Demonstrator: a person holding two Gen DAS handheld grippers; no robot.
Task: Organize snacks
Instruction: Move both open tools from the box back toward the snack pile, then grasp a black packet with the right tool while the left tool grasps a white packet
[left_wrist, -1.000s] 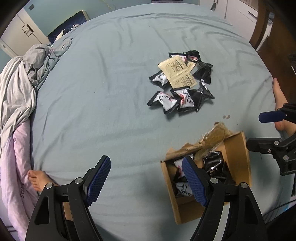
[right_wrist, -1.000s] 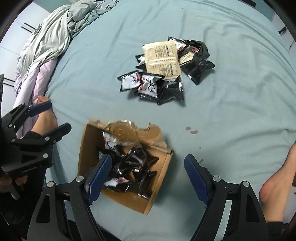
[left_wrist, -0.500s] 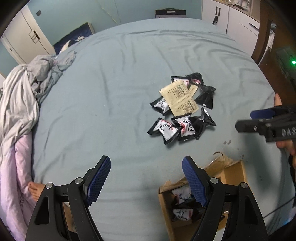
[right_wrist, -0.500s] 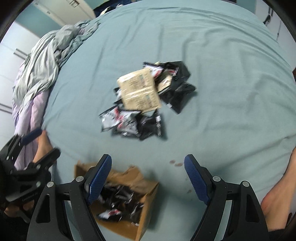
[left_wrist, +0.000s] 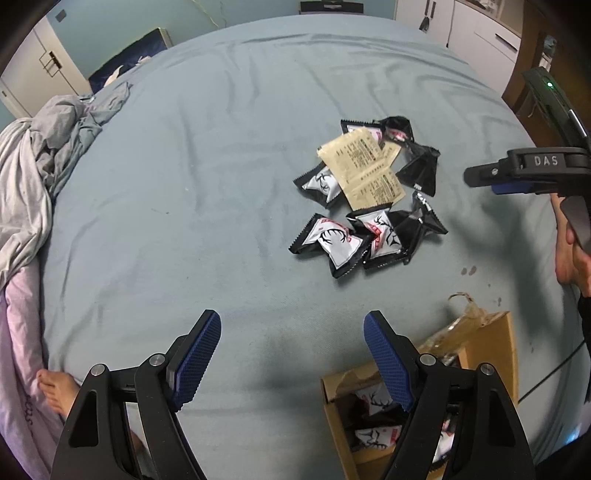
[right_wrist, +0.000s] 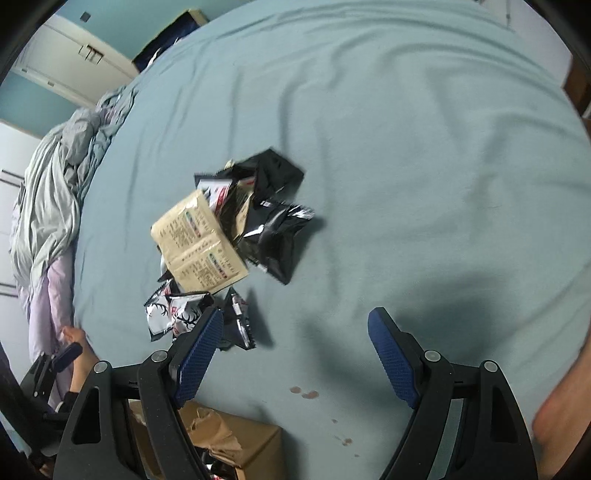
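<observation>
right gripper (right_wrist: 295, 347) swung from cardboard box (right_wrist: 229, 443) to snack packet pile (right_wrist: 229, 236); jaws wide, empty | left gripper (left_wrist: 291, 354) likewise agape | next pick pending

Open bedsheet (left_wrist: 207, 177) left of snack pile (left_wrist: 365, 195); cardboard box (left_wrist: 491, 343) near pile; rumpled blanket (left_wrist: 33, 173) probably blocks far-left edge.

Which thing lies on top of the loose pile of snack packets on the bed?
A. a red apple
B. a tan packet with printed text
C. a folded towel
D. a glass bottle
B: the tan packet with printed text rests flat over the black-and-white snack packets on the bed.
</observation>
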